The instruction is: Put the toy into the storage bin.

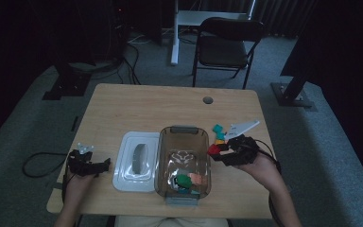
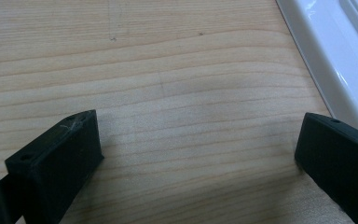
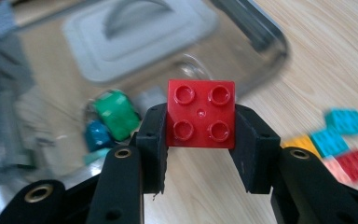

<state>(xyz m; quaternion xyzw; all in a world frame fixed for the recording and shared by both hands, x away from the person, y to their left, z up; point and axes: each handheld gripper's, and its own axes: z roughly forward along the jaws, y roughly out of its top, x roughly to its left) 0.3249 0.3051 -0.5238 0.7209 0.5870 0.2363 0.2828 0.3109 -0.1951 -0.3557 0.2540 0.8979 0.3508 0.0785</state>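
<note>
While clamped, square four-studded red brick (image 3: 201,113)

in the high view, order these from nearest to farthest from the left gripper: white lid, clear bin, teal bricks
1. White lid: just right of the left gripper.
2. Clear bin: past the lid, mid-table.
3. Teal bricks: beyond the bin, on the right side of the table.

No readable text, label, brand, number or sign is showing on any surface. The studs of the red brick (image 3: 201,113) are appearing blank at this sharpness, and the white lid (image 1: 136,161) and the clear box (image 1: 183,130) are showing no lettering.
</note>
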